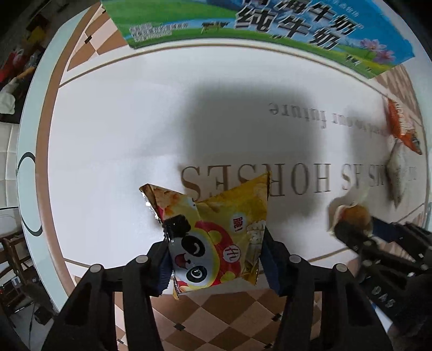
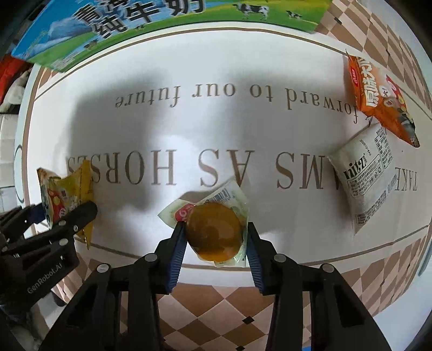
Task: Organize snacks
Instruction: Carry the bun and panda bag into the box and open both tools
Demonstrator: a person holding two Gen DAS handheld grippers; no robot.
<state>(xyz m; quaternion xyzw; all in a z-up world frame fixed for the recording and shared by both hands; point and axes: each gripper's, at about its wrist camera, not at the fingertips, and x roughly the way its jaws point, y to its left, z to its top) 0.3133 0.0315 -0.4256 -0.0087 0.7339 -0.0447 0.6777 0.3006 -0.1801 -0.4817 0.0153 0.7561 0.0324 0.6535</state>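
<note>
My left gripper is shut on a yellow panda snack bag and holds it above the white mat. It also shows in the right wrist view, at the left. My right gripper is shut on a clear-wrapped brown round cake, seen in the left wrist view at the right. An orange snack bag and a white snack bag lie on the mat at the right. A blue-green milk carton box stands at the far edge.
The mat carries printed lettering and has a brown checkered border near me. The table's left edge drops off to floor clutter. The milk box also shows in the right wrist view.
</note>
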